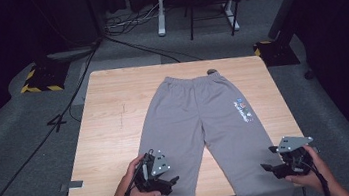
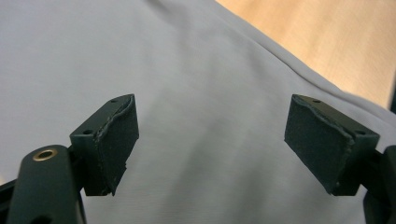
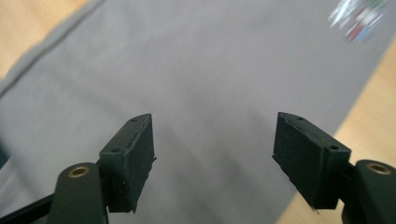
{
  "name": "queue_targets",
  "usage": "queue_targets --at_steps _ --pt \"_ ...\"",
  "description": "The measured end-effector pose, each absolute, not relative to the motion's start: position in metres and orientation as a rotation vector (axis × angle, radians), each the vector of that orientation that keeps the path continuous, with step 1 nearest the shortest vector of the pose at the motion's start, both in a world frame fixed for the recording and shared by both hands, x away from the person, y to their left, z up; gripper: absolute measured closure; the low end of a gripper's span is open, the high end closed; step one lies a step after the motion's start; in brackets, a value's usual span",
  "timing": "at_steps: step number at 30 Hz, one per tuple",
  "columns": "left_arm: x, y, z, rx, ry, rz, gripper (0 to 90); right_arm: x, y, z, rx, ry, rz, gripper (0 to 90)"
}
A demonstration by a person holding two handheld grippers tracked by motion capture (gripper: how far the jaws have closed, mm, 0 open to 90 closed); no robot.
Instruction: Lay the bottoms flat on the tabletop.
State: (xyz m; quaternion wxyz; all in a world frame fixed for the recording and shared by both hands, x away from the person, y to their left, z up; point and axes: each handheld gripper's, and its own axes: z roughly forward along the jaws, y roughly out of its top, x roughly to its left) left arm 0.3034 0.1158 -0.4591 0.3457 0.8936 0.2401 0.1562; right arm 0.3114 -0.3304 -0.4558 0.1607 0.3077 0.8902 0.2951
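Tongs agape, wooden table, grey carpet

No text can be read. The grey sweatpants lying on the bench carry a small multicoloured print near one hip, with blue, red and white marks, too small to make out; in the right gripper view the print is blurred.

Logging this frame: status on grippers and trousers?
Left gripper open, right gripper open, both over leg ends. Grey sweatpants flat on light wooden table. No obstruction.
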Motion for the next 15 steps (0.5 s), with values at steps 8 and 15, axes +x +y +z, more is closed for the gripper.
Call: queue_targets --at_steps 8,15 --pt "0.316 0.155 -0.439 2.284 0.724 0.542 18.0 0.331 -0.344 -0.426 0.919 2.372 0.889 28.0" --pt "0.318 0.192 -0.443 2.26 0.829 0.579 18.1 0.337 -0.375 -0.423 1.027 2.246 0.885 27.2"
